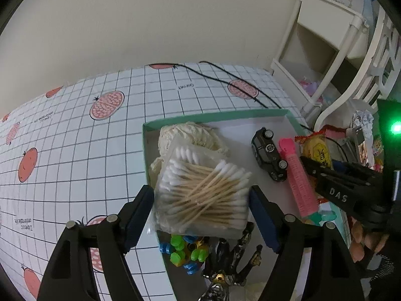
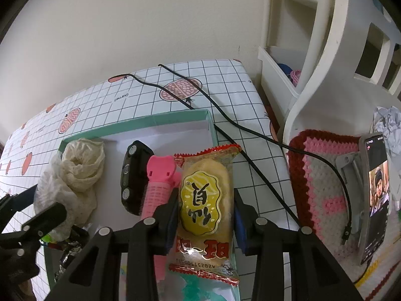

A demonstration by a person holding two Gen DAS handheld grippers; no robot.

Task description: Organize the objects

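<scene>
over the green-rimmed tray (image 1: 213, 118) on the gridded surface (image 1: 75, 150), left gripper (image 1: 201, 215) fingers clamp a light, crushable cotton swab bag (image 1: 203, 195) at its sides, while right gripper (image 2: 206, 222) fingers pinch a slippery, fragile snack packet (image 2: 206, 200) mid-body.

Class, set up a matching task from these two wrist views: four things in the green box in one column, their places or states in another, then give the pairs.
1. cotton swabs
2. snack packet
3. toy car
4. cloth

A. between the right gripper's fingers
B. lying on its side
C. between the left gripper's fingers
D. bunched in a corner

Pairs: 1-C, 2-A, 3-B, 4-D
</scene>
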